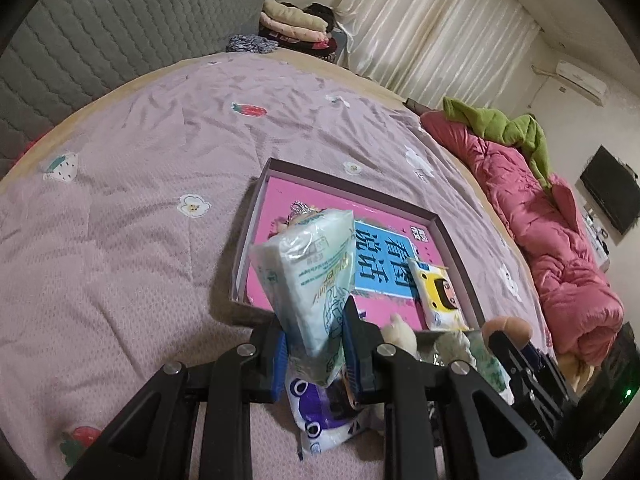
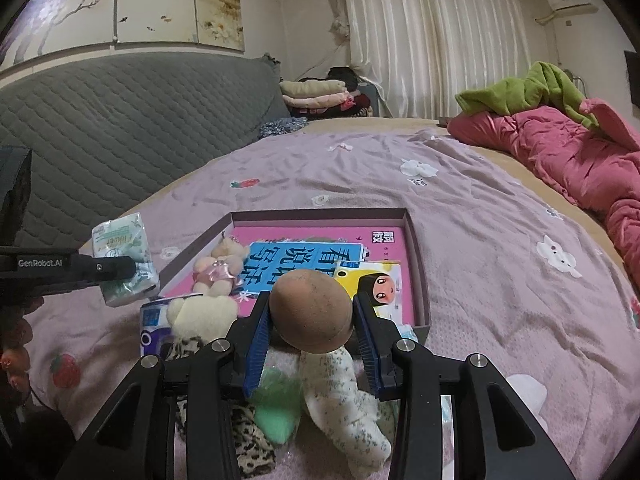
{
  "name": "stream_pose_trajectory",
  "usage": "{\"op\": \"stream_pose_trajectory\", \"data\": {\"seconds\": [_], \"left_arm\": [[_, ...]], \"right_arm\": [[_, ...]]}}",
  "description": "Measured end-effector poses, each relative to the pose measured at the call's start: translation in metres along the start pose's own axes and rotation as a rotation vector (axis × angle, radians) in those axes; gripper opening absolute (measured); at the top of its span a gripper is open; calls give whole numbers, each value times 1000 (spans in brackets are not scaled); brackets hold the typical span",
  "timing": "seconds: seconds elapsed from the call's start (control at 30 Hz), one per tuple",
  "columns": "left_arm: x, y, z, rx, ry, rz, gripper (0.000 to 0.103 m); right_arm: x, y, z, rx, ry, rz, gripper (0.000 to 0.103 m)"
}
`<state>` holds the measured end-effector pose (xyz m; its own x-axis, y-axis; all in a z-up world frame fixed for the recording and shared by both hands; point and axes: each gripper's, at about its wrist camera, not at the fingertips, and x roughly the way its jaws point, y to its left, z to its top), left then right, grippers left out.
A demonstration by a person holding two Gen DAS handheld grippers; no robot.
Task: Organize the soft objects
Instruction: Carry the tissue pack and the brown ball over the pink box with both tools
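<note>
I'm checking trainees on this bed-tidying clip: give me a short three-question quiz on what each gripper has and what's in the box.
1. True or false: the left gripper holds a pale green tissue pack.
2. What sits between the right gripper's fingers: (a) a book, (b) a doll's brown round head, (c) nothing?
3. Name one soft item already inside the shallow box.

Key: 1. True. 2. b. 3. The small pink-dressed plush bear, or the yellow cartoon tissue pack.
</note>
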<state>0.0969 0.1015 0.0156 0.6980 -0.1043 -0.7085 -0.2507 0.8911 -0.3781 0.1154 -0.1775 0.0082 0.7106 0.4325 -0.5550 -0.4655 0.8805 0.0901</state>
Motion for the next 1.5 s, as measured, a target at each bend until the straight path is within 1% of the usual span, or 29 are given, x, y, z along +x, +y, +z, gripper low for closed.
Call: {"op": "stream_pose_trajectory", "data": {"seconds": [0.23, 0.6, 0.87, 1.23, 1.4, 1.5], "left_arm": [[15, 2, 8, 8, 6, 13, 24], [37, 14, 23, 11, 33, 73, 24], [60, 19, 25, 28, 96, 101, 24], [85, 18, 24, 29, 152, 80, 24], [90, 16, 24, 33, 160, 66, 24], [91, 16, 23, 31, 165, 55, 24]], "right_arm": [[10, -6, 6, 12, -7, -2, 41], [25, -1, 25, 10, -47, 8, 42], [35, 0, 29, 7, -44, 15, 42], [56, -1, 30, 4, 6, 14, 42], [74, 0, 31, -6, 60, 33, 42], [85, 1, 30, -3, 98, 58, 42]]}}
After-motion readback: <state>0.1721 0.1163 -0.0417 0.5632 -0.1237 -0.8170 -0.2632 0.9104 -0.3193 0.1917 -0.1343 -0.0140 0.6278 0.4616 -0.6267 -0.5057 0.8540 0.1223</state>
